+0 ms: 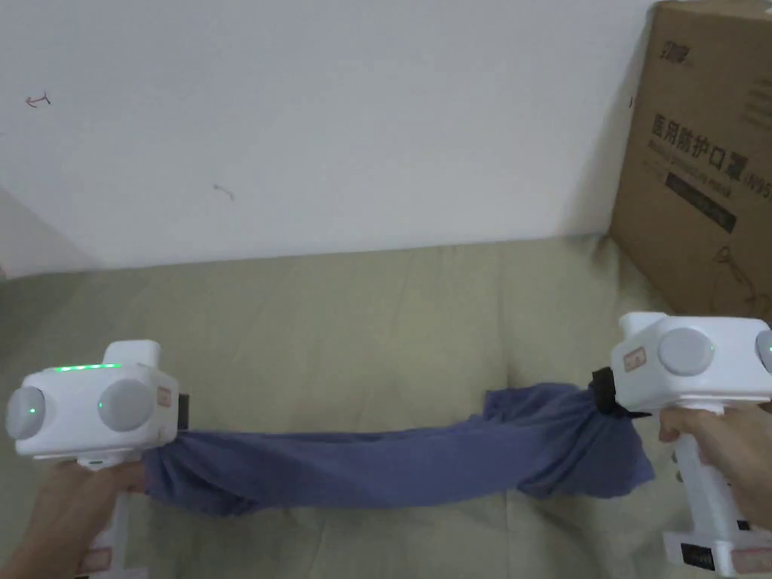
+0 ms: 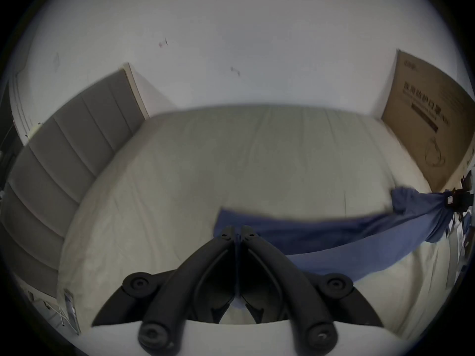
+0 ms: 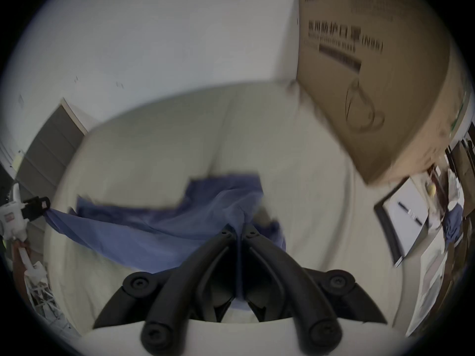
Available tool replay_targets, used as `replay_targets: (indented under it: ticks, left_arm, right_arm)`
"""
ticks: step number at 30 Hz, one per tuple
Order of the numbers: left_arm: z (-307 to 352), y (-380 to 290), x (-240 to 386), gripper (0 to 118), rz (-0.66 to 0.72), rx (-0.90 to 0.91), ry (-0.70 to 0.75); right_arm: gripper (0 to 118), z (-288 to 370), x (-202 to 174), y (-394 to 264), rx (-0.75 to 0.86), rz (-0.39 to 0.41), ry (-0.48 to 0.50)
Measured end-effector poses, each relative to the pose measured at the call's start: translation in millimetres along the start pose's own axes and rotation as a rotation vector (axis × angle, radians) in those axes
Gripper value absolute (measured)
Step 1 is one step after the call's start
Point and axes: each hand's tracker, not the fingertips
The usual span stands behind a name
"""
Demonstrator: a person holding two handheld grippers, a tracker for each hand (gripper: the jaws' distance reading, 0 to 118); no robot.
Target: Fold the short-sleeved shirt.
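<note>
Soft, even room light – no glare, faint shadows only. The head view is fairly sharp. Both gripper views bend hard at their dark round edges, and the right gripper view smears the cardboard box (image 3: 372, 79) and blue shirt (image 3: 154, 223) – motion blur.

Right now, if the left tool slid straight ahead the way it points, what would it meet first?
Likely nothing soon: past the left tool, bare beige bedsheet runs to the white wall. Depth is unclear.

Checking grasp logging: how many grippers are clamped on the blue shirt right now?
2. The white left gripper pinches one end of the blue fabric shirt; the white right gripper pinches the other end.
</note>
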Motion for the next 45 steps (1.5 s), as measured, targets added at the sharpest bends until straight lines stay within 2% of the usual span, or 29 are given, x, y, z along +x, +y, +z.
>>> replay_targets:
  ticks: [1,3,7,9,11,15,21,25,30,37,39,41,42,43,44,45]
  left_arm:
    - [-3,-14,-1,0,0.005,-0.026,-0.014]
    - [-12,-30,-11,0,-0.005,-0.045,0.007]
    - [15,-49,-31,0,0.005,-0.050,-0.021]
    - [39,-59,-38,0,0.025,-0.043,-0.048]
    - [73,-80,-38,0,-0.015,-0.009,-0.038]
    - [128,-134,-48,0,-0.017,-0.001,-0.046]
    - [195,-244,-61,0,0.028,-0.041,-0.053]
    - [216,-298,-77,0,0.043,-0.057,-0.050]
    - [244,-339,-81,0,0.062,-0.054,-0.042]
    - [248,-372,-82,1,0.069,-0.062,-0.037]
    - [244,-377,-80,11,0.087,-0.057,-0.051]
    - [244,-378,-80,55,0.063,-0.061,-0.041]
    - [244,-379,-82,80,0.061,-0.056,-0.037]
    - [246,-379,-84,105,0.069,-0.048,-0.038]
    - [249,-378,-88,108,0.090,-0.046,-0.056]
    - [253,-379,-90,109,0.125,-0.033,-0.082]
  right_arm:
    - [2,-7,1,-15,-0.032,-0.023,-0.003]
    - [2,-2,9,-37,-0.026,-0.091,0.059]
    - [2,35,26,-68,-0.002,-0.086,0.052]
    - [2,59,35,-83,0.027,-0.119,0.087]
    - [2,89,41,-101,0.056,-0.152,0.106]
    - [2,137,45,-155,0.080,-0.134,0.120]
    - [2,185,44,-266,0.070,-0.168,0.101]
    - [2,201,49,-332,0.055,-0.187,0.102]
    - [2,219,54,-388,0.020,-0.224,0.114]
    - [2,227,47,-422,0.021,-0.179,0.088]
    - [5,228,45,-423,0.045,-0.189,0.082]
    - [32,227,43,-420,0.059,-0.196,0.071]
    - [52,227,41,-418,0.059,-0.194,0.053]
    - [79,229,41,-418,0.067,-0.183,0.022]
    - [86,233,40,-419,0.082,-0.175,0.019]
    - [89,237,40,-419,0.092,-0.174,0.023]
